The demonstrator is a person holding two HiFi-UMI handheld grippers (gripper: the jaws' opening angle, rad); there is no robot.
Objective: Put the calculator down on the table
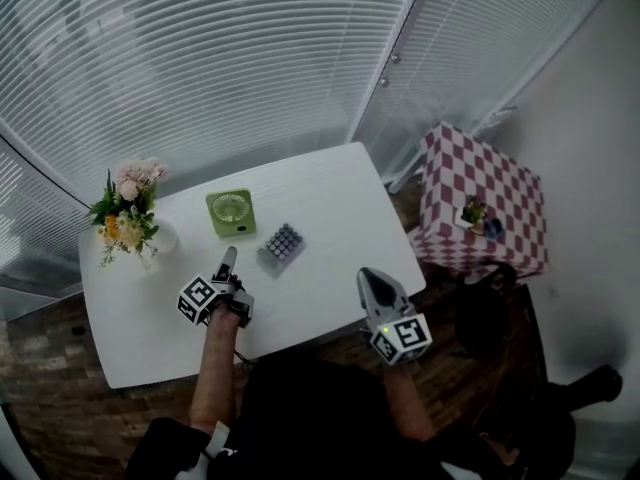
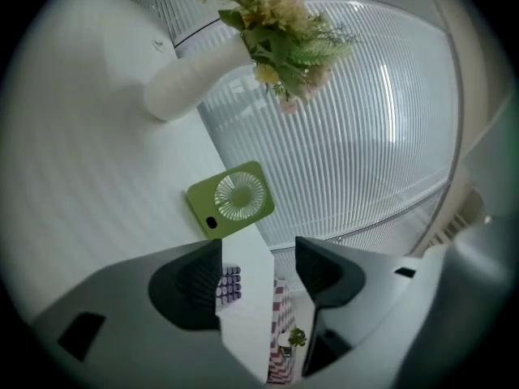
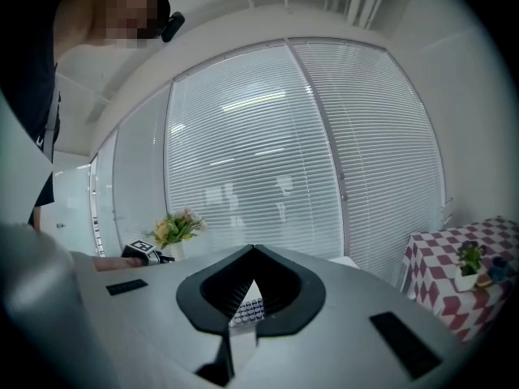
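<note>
Your right gripper [image 1: 371,276] is clenched, empty; your left gripper [image 1: 229,256] stands released near the grey rectangular calculator [image 1: 281,245] lying flat on the white table [image 1: 330,188].

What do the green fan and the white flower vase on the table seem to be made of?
The fan looks like matte lime-green plastic: even colour and a moulded round grille. The vase is smooth, plain white with soft shading. It is probably ceramic, though plastic cannot be ruled out.
</note>
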